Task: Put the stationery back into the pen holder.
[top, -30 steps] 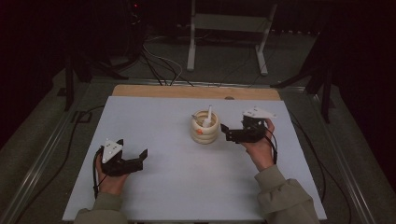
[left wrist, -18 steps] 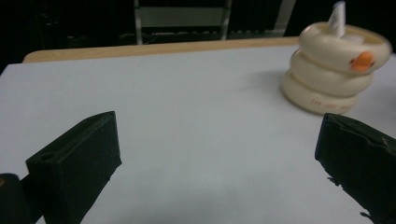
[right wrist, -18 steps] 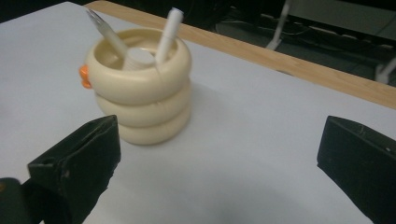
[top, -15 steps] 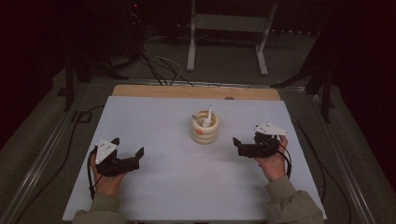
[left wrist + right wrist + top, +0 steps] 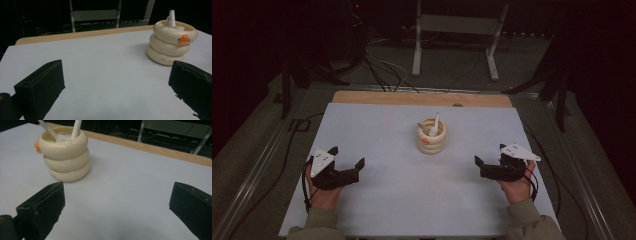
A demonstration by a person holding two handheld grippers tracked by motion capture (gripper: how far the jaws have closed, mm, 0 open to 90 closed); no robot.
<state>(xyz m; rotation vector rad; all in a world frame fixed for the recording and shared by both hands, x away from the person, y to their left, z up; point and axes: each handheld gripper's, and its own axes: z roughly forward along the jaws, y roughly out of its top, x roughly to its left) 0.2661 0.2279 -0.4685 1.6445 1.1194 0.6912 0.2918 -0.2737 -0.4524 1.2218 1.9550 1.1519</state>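
A cream holder [image 5: 431, 137] made of three stacked rings, with a small orange beak, stands upright in the middle of the white tabletop [image 5: 412, 200]. White stick-like items [image 5: 435, 121] lean inside it. My left gripper [image 5: 347, 157] rests near the front left, open and holding nothing. Over at the front right, my right gripper [image 5: 490, 156] is also open with nothing in it. In the left gripper view the holder [image 5: 172, 45] sits far right, beyond the open gripper [image 5: 116, 75]. The right gripper view has the holder [image 5: 66, 155] at upper left, ahead of the gripper [image 5: 117, 187].
A wooden strip [image 5: 422, 98] runs along the table's far edge. Beyond it, on the dark floor, are a metal stand [image 5: 452, 30] and loose cables [image 5: 382, 65]. Metal rails [image 5: 257, 165] flank the table on both sides.
My right gripper has drawn back from beside the holder to the front right of the table, open and holding nothing. The left gripper has barely shifted.
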